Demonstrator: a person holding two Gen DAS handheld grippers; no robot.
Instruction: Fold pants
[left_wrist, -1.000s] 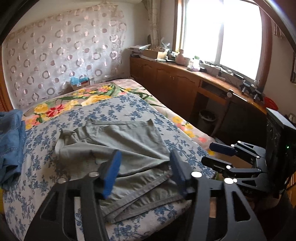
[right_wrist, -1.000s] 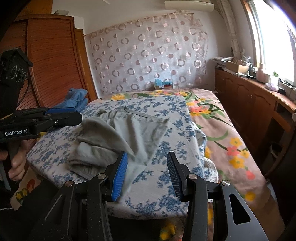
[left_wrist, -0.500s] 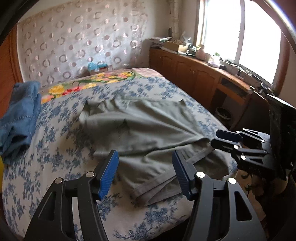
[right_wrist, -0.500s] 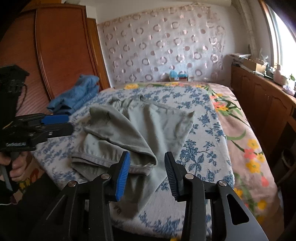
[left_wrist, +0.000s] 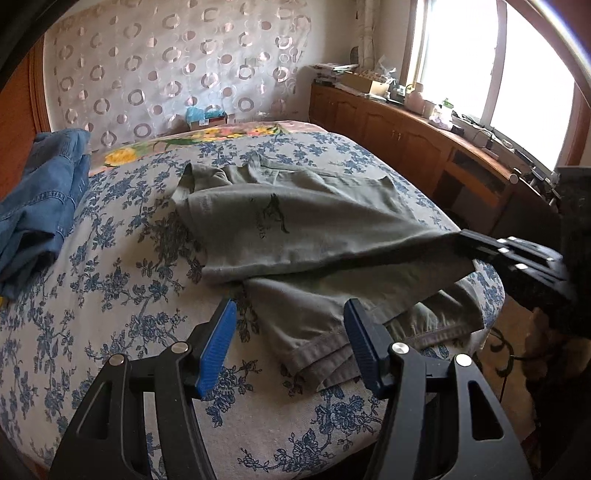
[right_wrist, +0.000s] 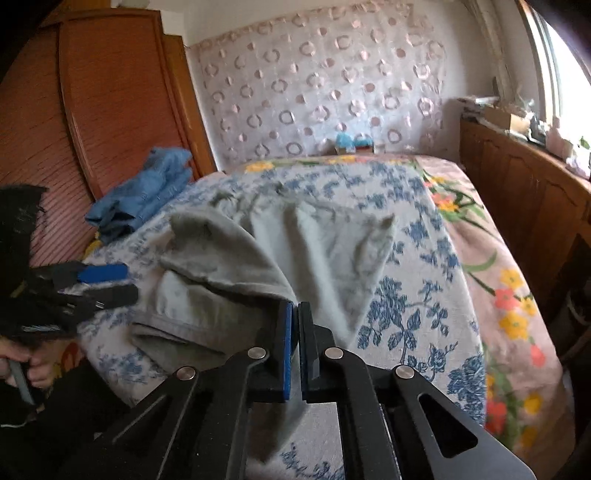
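Observation:
Grey-green pants (left_wrist: 295, 229) lie crumpled on the flowered bedspread (left_wrist: 110, 280), one leg folded over the other. My left gripper (left_wrist: 288, 332) is open and hovers just above the lower leg's hem, touching nothing. My right gripper (right_wrist: 294, 325) is shut on the edge of the upper pant leg (right_wrist: 236, 266) and lifts it off the bed; it shows at the right of the left wrist view (left_wrist: 517, 258). The left gripper shows at the left of the right wrist view (right_wrist: 96, 284).
Folded blue jeans (left_wrist: 40, 192) lie at the bed's left side by a wooden wardrobe (right_wrist: 92, 110). A wooden counter (left_wrist: 424, 140) with clutter runs under the window on the right. A curtain (left_wrist: 166, 66) hangs behind the bed.
My right gripper moved in and closed on the upper pant leg's edge, raising it. My left gripper came lower and closer to the hem, still open.

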